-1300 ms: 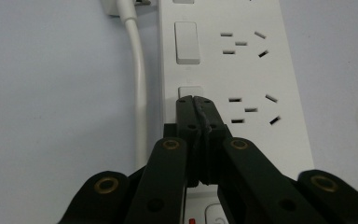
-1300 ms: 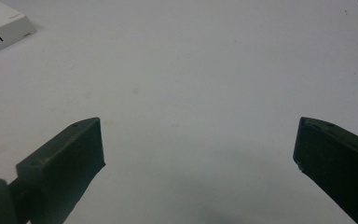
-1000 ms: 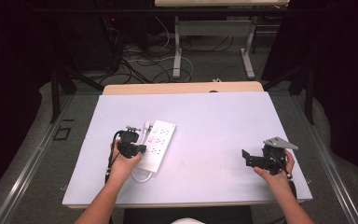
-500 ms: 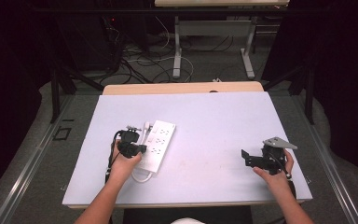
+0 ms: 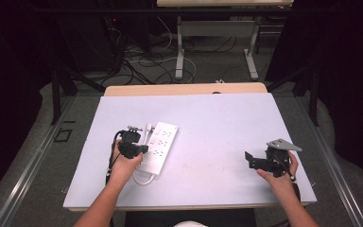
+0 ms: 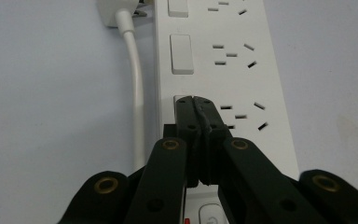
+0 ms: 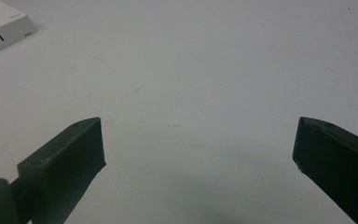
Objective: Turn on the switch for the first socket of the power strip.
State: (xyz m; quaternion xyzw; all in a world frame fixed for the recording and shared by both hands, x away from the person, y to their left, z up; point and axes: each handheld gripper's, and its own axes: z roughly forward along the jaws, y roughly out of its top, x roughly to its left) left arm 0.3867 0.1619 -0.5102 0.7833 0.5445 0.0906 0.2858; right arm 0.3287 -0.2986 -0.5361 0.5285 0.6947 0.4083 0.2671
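A white power strip (image 5: 159, 144) lies left of centre on the pale table (image 5: 217, 118), with its white cable (image 6: 136, 84) and plug beside it. My left gripper (image 5: 133, 146) hovers at the strip's left edge. In the left gripper view its jaws are shut together, nothing between them, and their tips (image 6: 197, 103) rest over a rocker switch on the strip (image 6: 228, 70). My right gripper (image 5: 254, 161) sits near the table's right front, jaws wide apart over bare table (image 7: 191, 93). A corner of the power strip (image 7: 2, 25) shows at the far left of the right gripper view.
A wooden strip (image 5: 184, 89) borders the table's far edge. Beyond it stand a desk frame (image 5: 215, 47) and loose floor cables (image 5: 142, 61). Bare table surface lies between the two grippers.
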